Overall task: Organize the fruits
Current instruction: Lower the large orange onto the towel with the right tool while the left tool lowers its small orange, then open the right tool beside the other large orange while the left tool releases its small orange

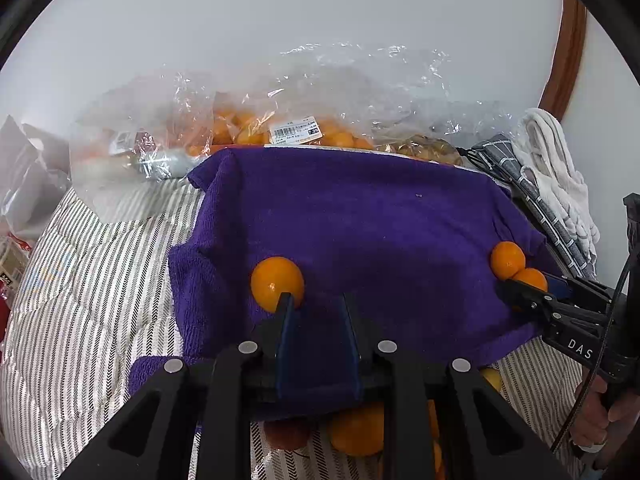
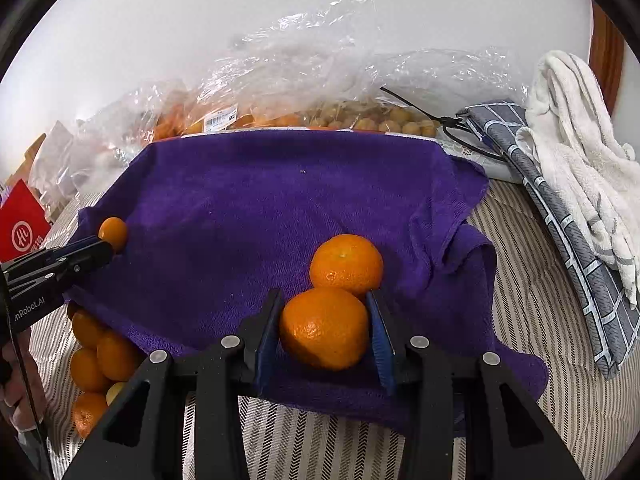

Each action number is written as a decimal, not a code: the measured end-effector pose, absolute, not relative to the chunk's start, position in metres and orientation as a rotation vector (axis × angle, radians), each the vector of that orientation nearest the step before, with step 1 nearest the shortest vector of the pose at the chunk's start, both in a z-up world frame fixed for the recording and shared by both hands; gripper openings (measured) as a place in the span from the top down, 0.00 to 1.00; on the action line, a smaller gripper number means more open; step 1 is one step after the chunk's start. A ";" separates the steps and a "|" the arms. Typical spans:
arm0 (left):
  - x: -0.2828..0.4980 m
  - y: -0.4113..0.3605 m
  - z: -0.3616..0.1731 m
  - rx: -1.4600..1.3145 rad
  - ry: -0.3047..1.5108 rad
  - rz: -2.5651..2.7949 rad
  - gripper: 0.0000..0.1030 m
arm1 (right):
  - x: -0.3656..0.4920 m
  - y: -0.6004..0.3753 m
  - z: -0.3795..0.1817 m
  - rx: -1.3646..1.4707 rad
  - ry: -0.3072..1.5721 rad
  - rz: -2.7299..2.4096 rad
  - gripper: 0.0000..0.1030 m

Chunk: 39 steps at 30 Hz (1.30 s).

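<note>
A purple towel (image 1: 360,220) (image 2: 280,200) lies spread over a striped cover. My right gripper (image 2: 324,300) is shut on an orange (image 2: 324,328) that rests on the towel's near right part. A second orange (image 2: 346,266) touches it from behind. In the left wrist view the same pair (image 1: 507,260) sits at the towel's right edge, by the right gripper (image 1: 520,292). My left gripper (image 1: 316,302) is shut with only towel between its fingers. A smaller orange (image 1: 277,282) (image 2: 113,233) lies against the outside of its left fingertip.
Several loose oranges (image 2: 96,352) (image 1: 356,428) are heaped off the towel's near edge. Clear plastic bags of fruit (image 1: 280,128) (image 2: 320,112) line the wall behind. A grey checked cloth (image 2: 560,220) and a white towel (image 2: 580,140) lie at right, a red packet (image 2: 22,224) at left.
</note>
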<state>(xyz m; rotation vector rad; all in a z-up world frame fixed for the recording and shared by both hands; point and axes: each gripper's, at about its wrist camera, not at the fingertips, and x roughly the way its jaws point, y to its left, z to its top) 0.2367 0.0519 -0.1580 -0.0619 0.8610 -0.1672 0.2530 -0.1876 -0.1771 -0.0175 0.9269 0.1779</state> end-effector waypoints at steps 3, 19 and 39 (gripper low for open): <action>0.236 0.052 -0.158 -0.060 0.862 -0.168 0.78 | 0.253 -0.188 -0.177 -0.020 0.925 0.177 0.59; 0.237 0.051 -0.159 -0.068 0.872 -0.174 0.78 | 0.253 -0.189 -0.178 -0.018 0.923 0.181 0.54; 0.230 0.063 -0.151 -0.156 0.807 -0.193 0.58 | 0.241 -0.190 -0.162 0.015 0.869 0.210 0.30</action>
